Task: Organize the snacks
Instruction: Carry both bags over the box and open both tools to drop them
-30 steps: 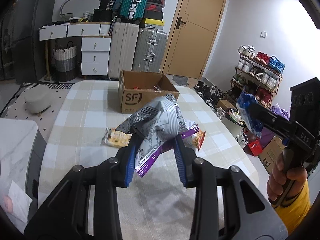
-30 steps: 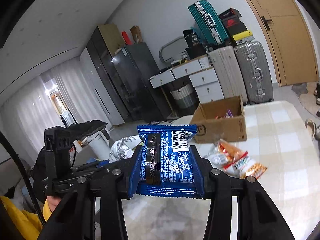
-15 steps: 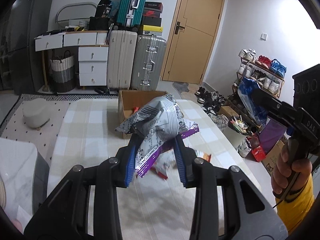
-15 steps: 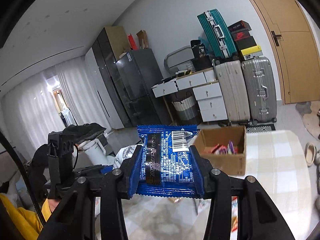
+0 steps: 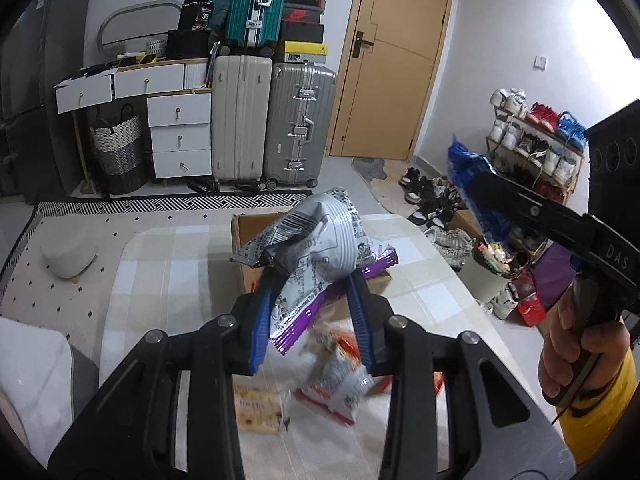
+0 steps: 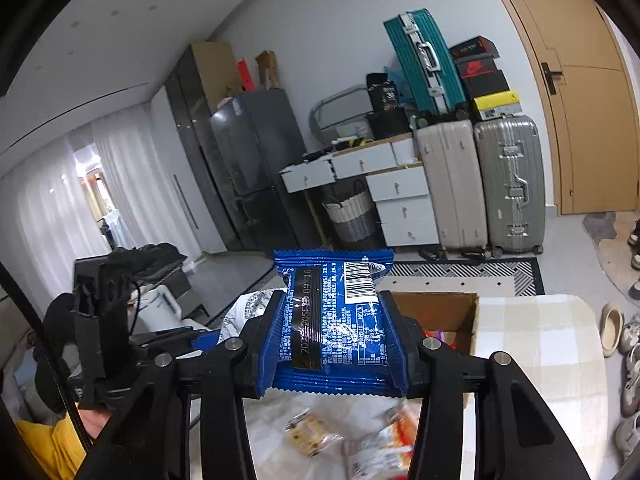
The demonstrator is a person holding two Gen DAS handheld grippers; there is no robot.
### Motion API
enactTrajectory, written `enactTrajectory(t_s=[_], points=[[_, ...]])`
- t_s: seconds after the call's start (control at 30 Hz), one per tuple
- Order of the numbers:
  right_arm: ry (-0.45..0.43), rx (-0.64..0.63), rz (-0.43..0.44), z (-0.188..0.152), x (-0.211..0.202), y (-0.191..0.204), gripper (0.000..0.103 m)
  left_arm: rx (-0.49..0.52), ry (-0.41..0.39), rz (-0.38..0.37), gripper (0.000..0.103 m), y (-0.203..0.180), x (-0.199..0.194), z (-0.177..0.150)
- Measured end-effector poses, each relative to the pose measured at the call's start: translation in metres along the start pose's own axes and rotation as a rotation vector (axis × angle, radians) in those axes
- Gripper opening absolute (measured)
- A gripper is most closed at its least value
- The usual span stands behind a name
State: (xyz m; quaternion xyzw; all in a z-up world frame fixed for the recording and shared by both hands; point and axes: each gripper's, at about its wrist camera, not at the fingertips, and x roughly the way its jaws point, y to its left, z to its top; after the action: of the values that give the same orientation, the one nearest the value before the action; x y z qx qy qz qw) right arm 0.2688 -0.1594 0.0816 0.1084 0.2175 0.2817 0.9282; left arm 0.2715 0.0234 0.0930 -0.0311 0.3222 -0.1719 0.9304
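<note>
2 crinkly foil packets (image 5: pixel 316 240) (image 6: pixel 336 316) pinched between ribbed blue fingers (image 5: pixel 262 320).

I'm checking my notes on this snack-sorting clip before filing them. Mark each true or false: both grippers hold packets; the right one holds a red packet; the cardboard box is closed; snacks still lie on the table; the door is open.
1. Both grippers hold packets. True: the left gripper grips a silver packet with a purple packet, the right gripper another.
2. The right one holds a red packet. False: it is a blue packet.
3. The cardboard box is closed. False: its top is open.
4. Loose snacks lie on the table. True.
5. The door is open. False: shut.
</note>
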Motion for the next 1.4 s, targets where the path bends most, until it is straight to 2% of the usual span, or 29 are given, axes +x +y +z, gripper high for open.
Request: enactTrajectory(t_s=[0.3, 0.57, 0.8, 1.07, 1.4], points=[[0.071, 0.09, -0.085, 0.02, 0.075, -0.066, 0.046, 0.006, 0.075, 0.016, 0.032, 0.004, 0.104, 0.044], [0.181, 0.11, -0.131, 0.006, 0.14, -0.108, 0.046, -0.02, 0.157, 0.026, 0.032, 0.022, 0.195, 0.05], [0.255, 0.121, -0.146, -0.015, 0.179, -0.123, 0.046, -0.032, 0.214, 0.026, 0.032, 0.037, 0.256, 0.043], [0.306, 0.128, -0.15, -0.036, 0.2, -0.128, 0.046, -0.051, 0.244, 0.02, 0.032, 0.056, 0.296, 0.031], [0.324, 0.138, -0.154, -0.046, 0.203, -0.128, 0.046, -0.05, 0.258, 0.036, 0.032, 0.059, 0.306, 0.009]])
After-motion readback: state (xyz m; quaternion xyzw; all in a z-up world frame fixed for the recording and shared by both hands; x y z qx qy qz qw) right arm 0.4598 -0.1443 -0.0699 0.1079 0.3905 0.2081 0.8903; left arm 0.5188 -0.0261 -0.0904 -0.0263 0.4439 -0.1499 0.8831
